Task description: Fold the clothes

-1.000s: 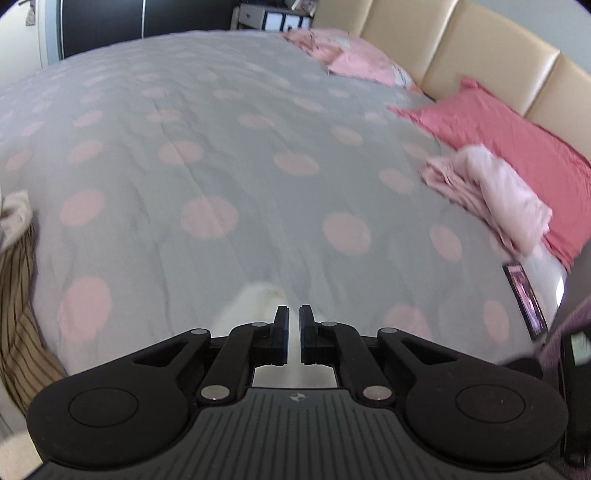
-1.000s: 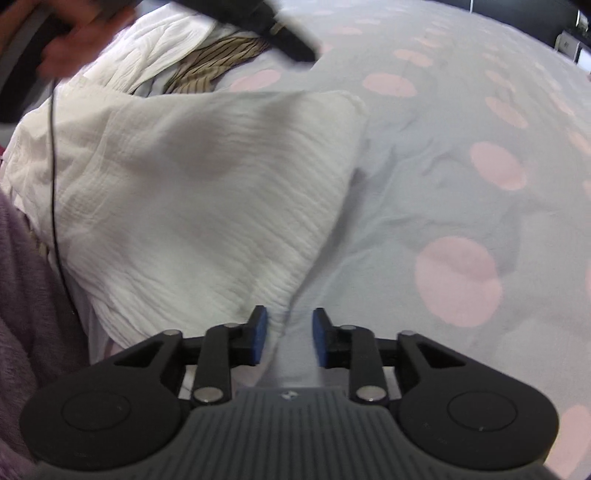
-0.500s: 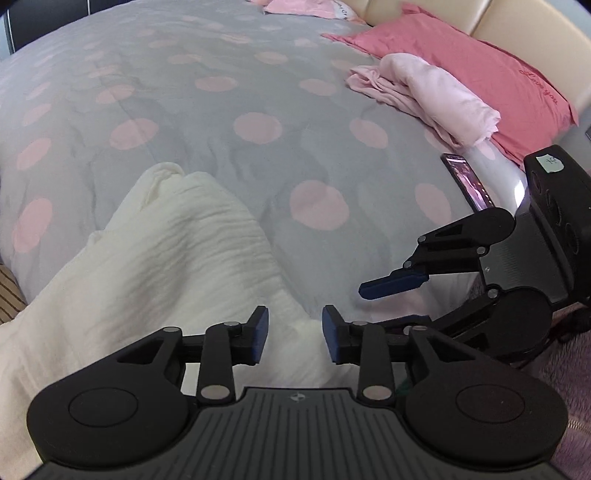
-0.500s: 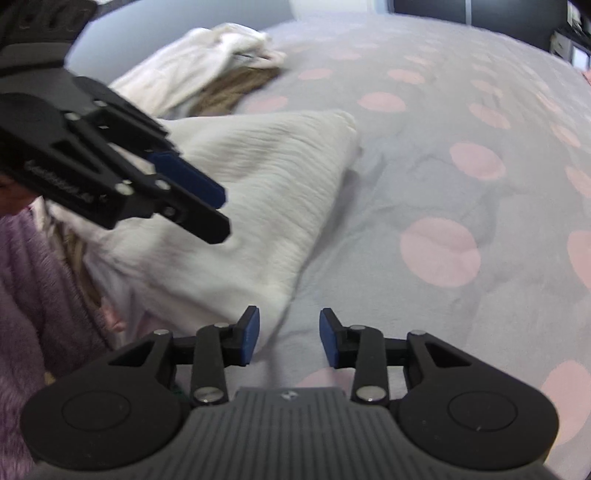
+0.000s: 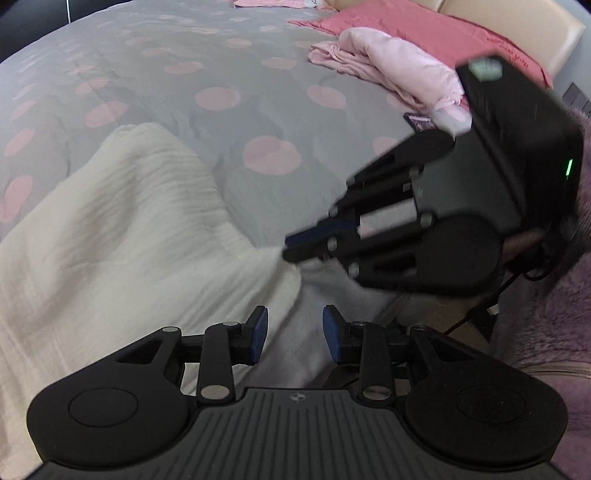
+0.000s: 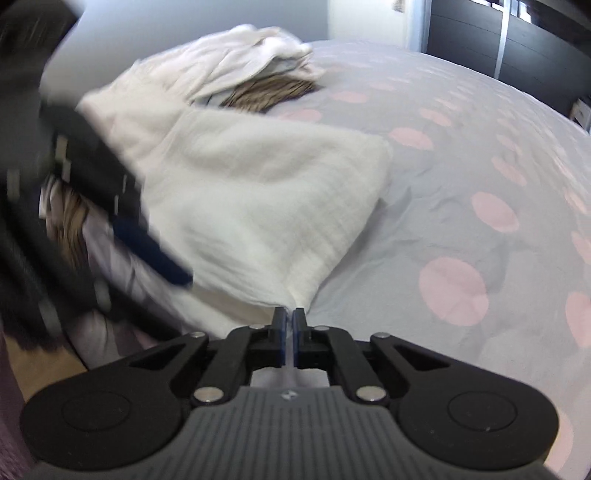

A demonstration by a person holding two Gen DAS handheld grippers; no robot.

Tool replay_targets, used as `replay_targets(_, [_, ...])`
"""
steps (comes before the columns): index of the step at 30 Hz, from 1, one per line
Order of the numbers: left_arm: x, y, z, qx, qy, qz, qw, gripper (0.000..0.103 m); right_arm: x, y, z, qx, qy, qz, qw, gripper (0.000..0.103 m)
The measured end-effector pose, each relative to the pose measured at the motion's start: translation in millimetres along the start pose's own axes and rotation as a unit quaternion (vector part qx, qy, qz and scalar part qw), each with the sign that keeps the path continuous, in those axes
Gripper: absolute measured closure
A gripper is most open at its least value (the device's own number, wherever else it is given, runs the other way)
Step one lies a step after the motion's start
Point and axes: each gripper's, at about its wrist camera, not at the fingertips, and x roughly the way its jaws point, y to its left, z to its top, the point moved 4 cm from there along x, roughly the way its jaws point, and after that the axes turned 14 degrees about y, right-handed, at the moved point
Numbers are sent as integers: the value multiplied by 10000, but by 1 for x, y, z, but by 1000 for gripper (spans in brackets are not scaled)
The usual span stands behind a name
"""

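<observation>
A cream crinkled garment (image 5: 122, 229) lies on the grey bedspread with pink dots (image 5: 229, 85), near the bed's front edge; it also shows in the right wrist view (image 6: 258, 206). My right gripper (image 6: 289, 318) is shut on the garment's near corner; it shows in the left wrist view (image 5: 295, 247), pinching that corner. My left gripper (image 5: 294, 325) is open and empty, just above the garment's lower edge. It shows blurred at the left of the right wrist view (image 6: 162, 258).
A pile of white and brown striped clothes (image 6: 258, 77) lies behind the garment. A folded pink garment (image 5: 399, 74), a red pillow (image 5: 424, 33) and a phone (image 5: 421, 122) lie at the bed's right side. The beige headboard (image 5: 517, 22) stands behind.
My right gripper has closed on the garment's near corner. My left gripper has let go, opened and swung right over the garment's edge.
</observation>
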Motion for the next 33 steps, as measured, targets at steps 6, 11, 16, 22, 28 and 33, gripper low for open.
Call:
replay_targets(6, [14, -1, 3, -154, -323, 273, 9990, 78, -8, -6, 0, 170, -36, -65, 9998, 101])
replay_targets(11, [13, 7, 7, -377, -426, 495, 9972, 82, -10, -2, -5, 88, 27, 103, 9999, 70])
replay_targets(16, [-1, 9, 6, -511, -600, 465, 9958, 82, 0, 21, -13, -518, 90, -18, 9986, 67])
replay_targets(22, [3, -7, 1, -250, -422, 407, 9980, 82, 4, 13, -5, -373, 20, -159, 9992, 100])
replay_targets(28, [18, -7, 2, -557, -608, 723, 9940, 82, -2, 7, 1, -203, -26, -88, 9998, 100])
replay_targets(33, [24, 1, 8, -793, -675, 783, 9915, 84, -1, 6, 1, -156, -23, -156, 9998, 100])
